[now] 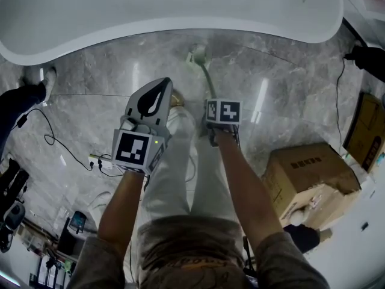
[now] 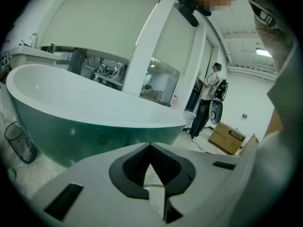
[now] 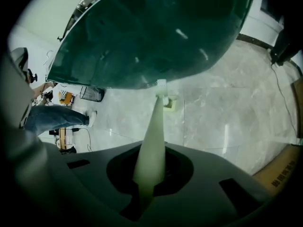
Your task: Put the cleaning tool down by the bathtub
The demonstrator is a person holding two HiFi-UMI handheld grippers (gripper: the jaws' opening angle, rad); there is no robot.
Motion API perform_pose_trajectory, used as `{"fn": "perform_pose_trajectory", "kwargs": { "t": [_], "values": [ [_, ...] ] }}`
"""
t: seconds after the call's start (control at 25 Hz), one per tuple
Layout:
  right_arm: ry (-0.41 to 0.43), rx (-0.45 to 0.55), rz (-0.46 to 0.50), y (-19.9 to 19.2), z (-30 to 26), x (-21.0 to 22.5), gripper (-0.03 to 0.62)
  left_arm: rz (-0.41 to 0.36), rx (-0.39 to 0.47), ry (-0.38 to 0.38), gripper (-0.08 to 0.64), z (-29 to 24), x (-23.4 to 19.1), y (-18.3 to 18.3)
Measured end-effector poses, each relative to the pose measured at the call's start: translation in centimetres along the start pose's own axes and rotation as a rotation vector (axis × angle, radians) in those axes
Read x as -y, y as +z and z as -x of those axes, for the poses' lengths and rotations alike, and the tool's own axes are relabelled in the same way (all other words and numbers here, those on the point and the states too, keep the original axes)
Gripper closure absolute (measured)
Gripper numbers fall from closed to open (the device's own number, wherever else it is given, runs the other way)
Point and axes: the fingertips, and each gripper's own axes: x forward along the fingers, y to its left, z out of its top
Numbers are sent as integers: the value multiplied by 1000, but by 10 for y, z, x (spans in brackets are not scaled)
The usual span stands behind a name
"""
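The bathtub (image 1: 180, 11) lies across in front of you. From your right gripper (image 3: 150, 174) the cleaning tool (image 1: 206, 77) reaches forward, its head near the tub's foot. Your left gripper (image 1: 161, 88) is just left of it. A cardboard box (image 1: 310, 179) sits to your right, a cable (image 1: 57, 144) to your left.

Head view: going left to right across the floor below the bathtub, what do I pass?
Bystander's shoe → left gripper, shut with nothing in it → right gripper, shut on the cleaning tool → cardboard box.
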Motion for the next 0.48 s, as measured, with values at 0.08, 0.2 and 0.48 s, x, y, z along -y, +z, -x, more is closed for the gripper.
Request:
{"fn": "perform_pose_trajectory", "kwargs": {
  "t": [0.08, 0.2, 0.48],
  "values": [
    [-1, -20, -30, 1, -9, 2, 586, 3, -7, -1, 560, -1, -2, -2],
    [-4, -39, -50, 4, -20, 4, 586, 3, -11, -10, 560, -3, -3, -4],
    [-24, -103, -102, 14, -45, 5, 586, -6, -21, -41, 560, -5, -2, -11]
  ]
}}
